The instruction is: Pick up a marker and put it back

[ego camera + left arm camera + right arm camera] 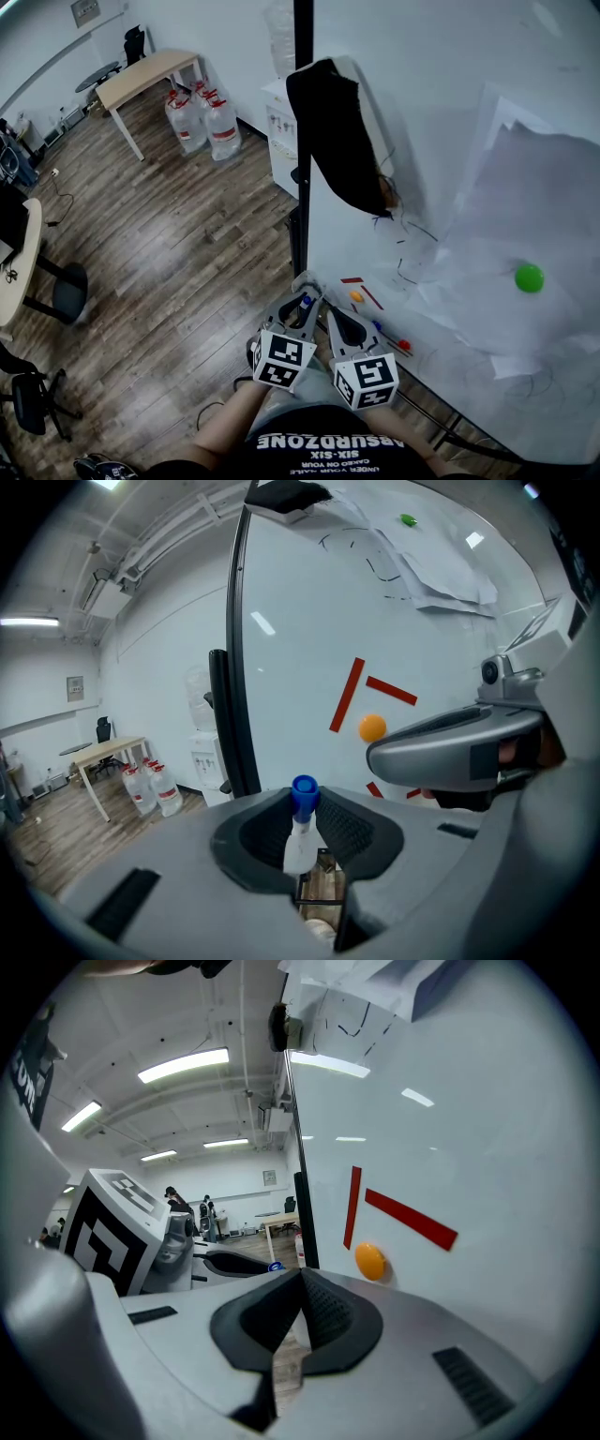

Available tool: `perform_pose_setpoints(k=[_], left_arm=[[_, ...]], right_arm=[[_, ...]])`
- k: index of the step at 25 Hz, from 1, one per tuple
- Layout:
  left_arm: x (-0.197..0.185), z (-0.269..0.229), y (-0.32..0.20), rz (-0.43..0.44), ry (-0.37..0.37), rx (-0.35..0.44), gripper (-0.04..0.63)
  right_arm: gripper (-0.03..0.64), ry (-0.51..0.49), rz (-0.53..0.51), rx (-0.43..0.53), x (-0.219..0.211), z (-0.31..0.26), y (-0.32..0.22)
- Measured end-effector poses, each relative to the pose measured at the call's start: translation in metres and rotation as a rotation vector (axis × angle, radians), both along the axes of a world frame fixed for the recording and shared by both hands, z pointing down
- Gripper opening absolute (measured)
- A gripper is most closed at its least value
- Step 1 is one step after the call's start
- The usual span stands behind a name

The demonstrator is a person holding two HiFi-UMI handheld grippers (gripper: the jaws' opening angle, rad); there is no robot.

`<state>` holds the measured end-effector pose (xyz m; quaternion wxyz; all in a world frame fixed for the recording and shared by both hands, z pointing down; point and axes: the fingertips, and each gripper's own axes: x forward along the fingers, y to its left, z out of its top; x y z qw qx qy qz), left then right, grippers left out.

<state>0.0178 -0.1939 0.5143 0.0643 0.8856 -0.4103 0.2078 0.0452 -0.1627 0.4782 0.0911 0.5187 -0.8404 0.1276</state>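
Note:
A white marker with a blue cap stands upright between the pads of my left gripper, which is shut on it. In the head view the blue cap shows at the left gripper, just off the whiteboard's left edge. My right gripper hangs close beside it on the right; its jaws meet at the tips with nothing between them. More markers lie along the board's lower ledge, beyond the right gripper.
On the board sit an orange magnet, two red strips, a green magnet, loose paper sheets and a black cloth. The black frame post runs along its left edge. Water bottles and a table stand on the wooden floor.

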Motion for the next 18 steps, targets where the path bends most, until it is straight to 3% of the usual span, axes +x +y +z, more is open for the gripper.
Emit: perform_pose_setpoints(k=[18], left_arm=[[0.0034,0.0103,0.0006,0.016,-0.042,-0.006,0.08]], right_arm=[[-0.002,-0.001,-0.004,-0.004,-0.0011,0.0018,-0.0014]])
